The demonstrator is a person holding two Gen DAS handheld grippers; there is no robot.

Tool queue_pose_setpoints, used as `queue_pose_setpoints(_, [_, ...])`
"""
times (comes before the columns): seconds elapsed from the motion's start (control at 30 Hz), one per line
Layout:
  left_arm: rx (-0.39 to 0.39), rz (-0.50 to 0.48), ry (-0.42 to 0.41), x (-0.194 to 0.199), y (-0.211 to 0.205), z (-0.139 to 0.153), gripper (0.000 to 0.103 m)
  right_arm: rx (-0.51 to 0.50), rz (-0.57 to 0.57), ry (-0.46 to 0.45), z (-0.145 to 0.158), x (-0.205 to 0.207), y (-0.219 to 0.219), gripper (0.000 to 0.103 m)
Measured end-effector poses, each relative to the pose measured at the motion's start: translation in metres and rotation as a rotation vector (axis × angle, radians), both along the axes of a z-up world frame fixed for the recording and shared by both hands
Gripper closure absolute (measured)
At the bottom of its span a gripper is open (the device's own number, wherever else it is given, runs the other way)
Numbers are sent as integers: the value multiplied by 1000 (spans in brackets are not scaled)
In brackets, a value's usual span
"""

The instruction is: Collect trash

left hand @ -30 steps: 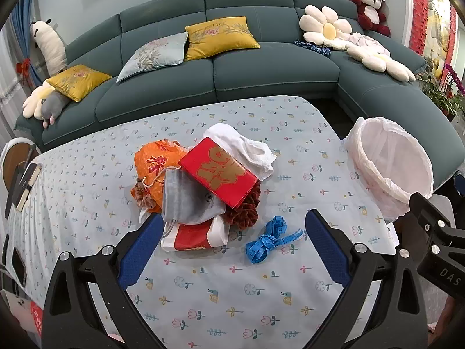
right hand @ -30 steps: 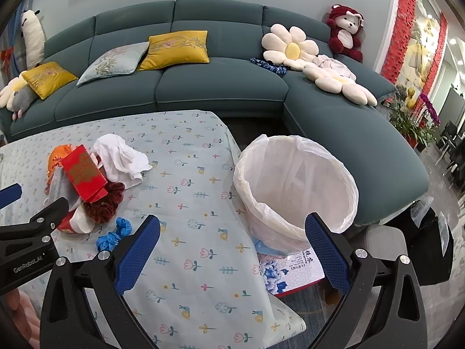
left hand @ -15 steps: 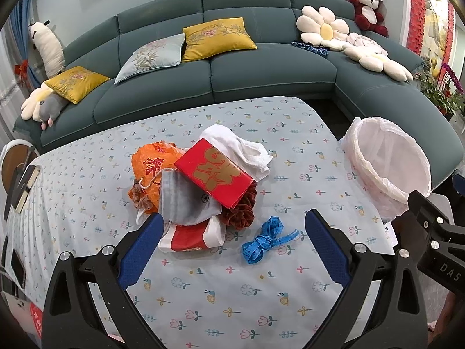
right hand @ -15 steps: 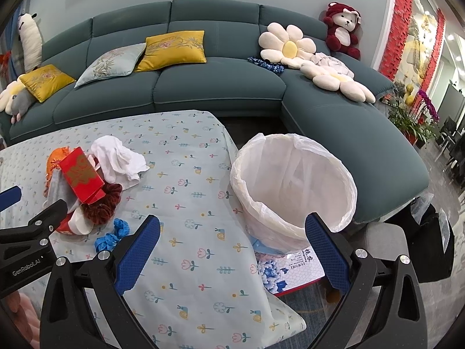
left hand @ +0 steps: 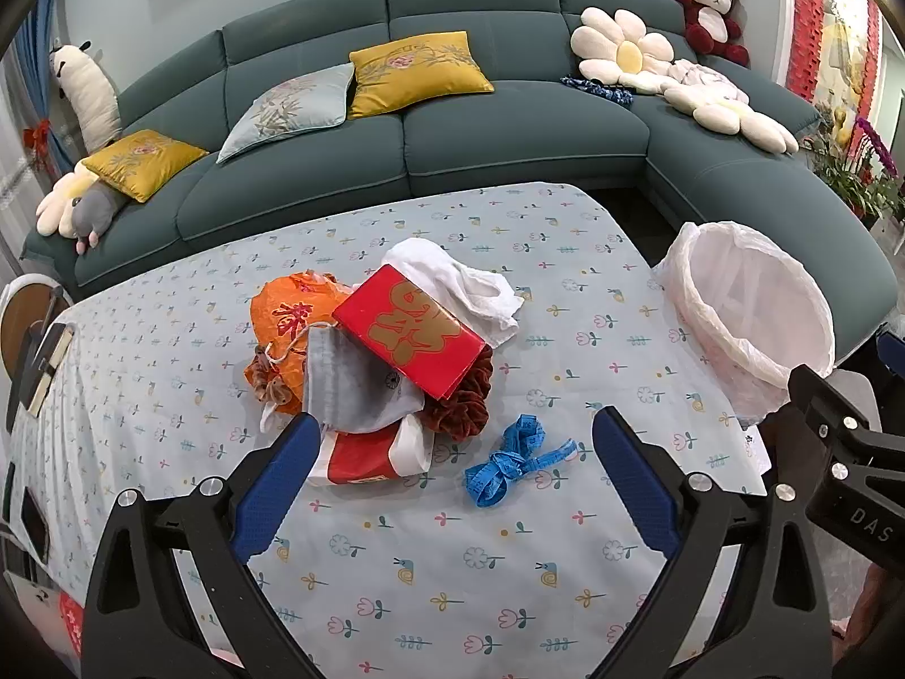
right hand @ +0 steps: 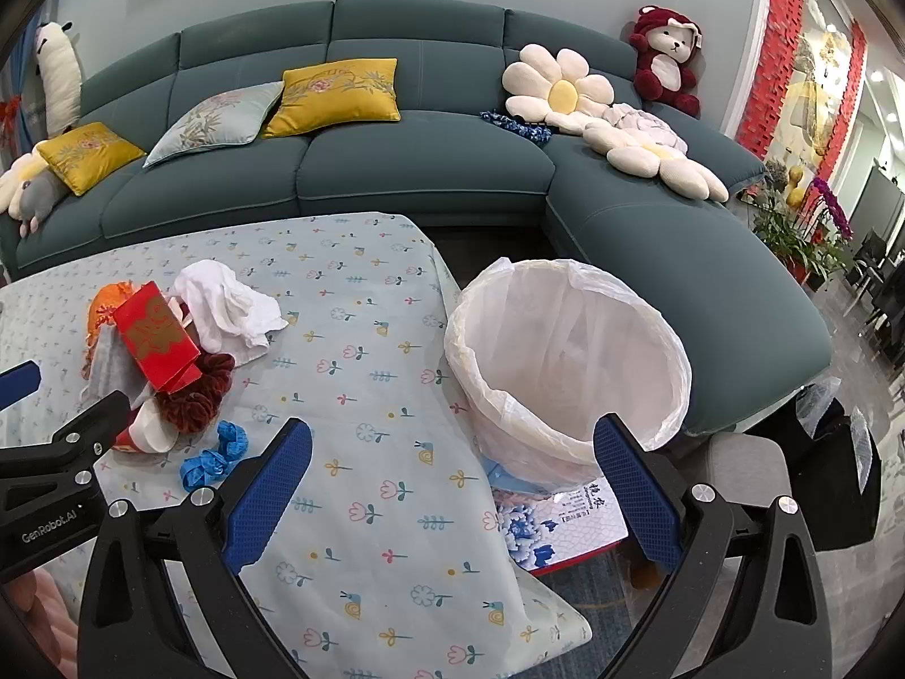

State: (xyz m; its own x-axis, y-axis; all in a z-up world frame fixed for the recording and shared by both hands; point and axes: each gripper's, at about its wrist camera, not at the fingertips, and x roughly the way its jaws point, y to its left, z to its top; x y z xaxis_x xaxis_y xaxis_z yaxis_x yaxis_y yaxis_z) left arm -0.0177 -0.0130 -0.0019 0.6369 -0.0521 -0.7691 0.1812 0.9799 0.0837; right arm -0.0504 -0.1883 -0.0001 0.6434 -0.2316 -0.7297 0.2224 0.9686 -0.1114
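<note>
A trash pile lies mid-table: a red box (left hand: 408, 331) with gold lettering on top, an orange bag (left hand: 288, 317), a grey pouch (left hand: 353, 382), a white cloth (left hand: 458, 283), a dark red scrunchie (left hand: 461, 404) and a red-and-white packet (left hand: 367, 455). A blue tape (left hand: 509, 461) lies loose beside it. My left gripper (left hand: 449, 478) is open and empty, hovering in front of the pile. My right gripper (right hand: 452, 489) is open and empty, above the table's right edge. A bin with a white liner (right hand: 565, 362) stands beside the table; it also shows in the left wrist view (left hand: 746, 317).
The table wears a floral cloth (left hand: 396, 566). A teal corner sofa (left hand: 509, 136) with cushions and plush toys runs behind it. A printed box (right hand: 565, 526) lies on the floor under the bin. A dark bag (right hand: 837, 475) stands at right.
Both views have shifted slightly; the pile and bin sit a little lower and nearer. Both grippers stay open and empty. Nothing on the table has moved.
</note>
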Motion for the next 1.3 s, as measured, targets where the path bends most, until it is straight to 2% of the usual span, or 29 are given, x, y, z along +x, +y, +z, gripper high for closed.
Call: queue_pose_setpoints(1.3, [-36,-4,-13,1,3,8,11,-35,14,-2,1,1,10,8])
